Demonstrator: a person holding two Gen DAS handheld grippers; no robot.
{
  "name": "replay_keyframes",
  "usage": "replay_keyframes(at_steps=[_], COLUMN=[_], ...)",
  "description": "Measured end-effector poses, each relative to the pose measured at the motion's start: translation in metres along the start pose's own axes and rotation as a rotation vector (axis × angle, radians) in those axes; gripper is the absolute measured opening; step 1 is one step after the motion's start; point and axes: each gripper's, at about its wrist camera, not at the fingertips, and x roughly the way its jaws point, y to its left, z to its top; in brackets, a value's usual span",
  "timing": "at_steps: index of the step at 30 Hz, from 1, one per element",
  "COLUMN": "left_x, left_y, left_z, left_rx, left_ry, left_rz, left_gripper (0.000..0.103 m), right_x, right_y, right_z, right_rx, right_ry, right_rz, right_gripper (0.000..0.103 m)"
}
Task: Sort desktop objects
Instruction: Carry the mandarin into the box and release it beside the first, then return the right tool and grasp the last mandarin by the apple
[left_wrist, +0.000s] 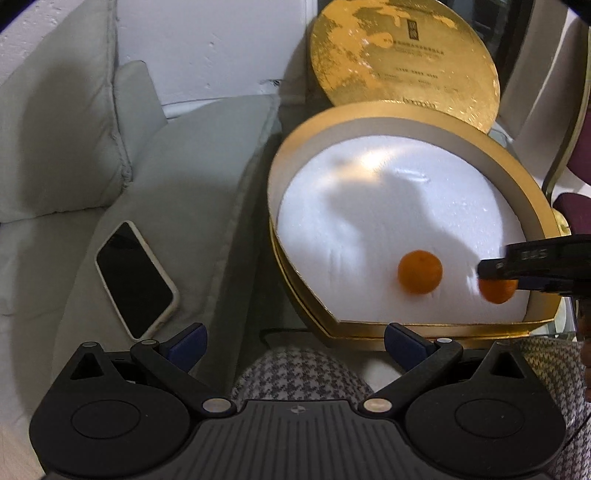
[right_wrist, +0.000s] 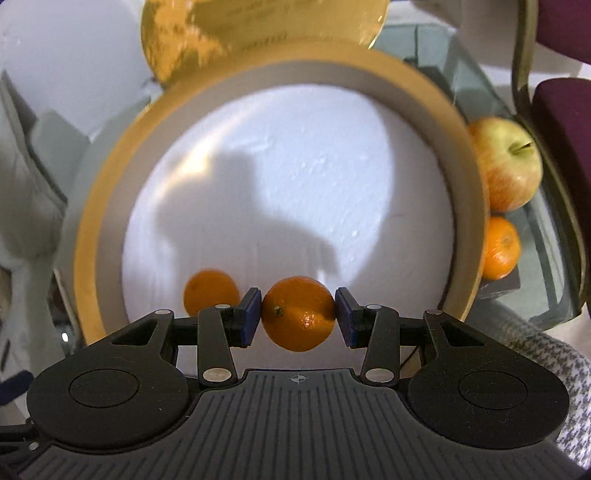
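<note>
The right tool (right_wrist: 298, 314) is pinching a mandarin (right_wrist: 298, 314) over the gold box (right_wrist: 467, 206), seemingly not touching its foam; the left tool (left_wrist: 295, 345) is hanging spread, empty.

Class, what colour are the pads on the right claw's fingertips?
Dark blue pads, clearest in the right wrist view.

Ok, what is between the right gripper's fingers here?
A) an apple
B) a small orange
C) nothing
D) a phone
B: the right gripper has its blue pads pressed on both sides of a small orange above the white floor of the gold round box.
</note>
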Motion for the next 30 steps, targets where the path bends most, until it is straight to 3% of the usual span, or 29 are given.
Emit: replay_keyframes(at_steps=[6,13,23,30], left_x=[0.006,0.000,-0.022,-0.041], left_y=[0.001,0.001,-0.008,-0.026], left_z=[-0.002,-0.005,-0.014,-0.026], left_rx=[0.004,0.001,0.025,0.088], left_ry=[0.019,0.013,-0.032,-0.058], left_rz=[-0.007,0.002,-0.009,-0.010], left_gripper=[0.102,0.102,0.102,0.102], right_x=[0.016,0.014,-0.072,-0.120], right_y=[0.009,0.008,-0.015,-0.056], right_z=[0.001,0.001,-0.011,-0.046], right_rx=[-0.035,-0.011,0.081,0.173], right_ry=[0.033,0.024,-0.141,-0.207], right_rz=[-0.041,-0.029,0.075,0.070], right_gripper=[0.046,0.053,0.056,0.056])
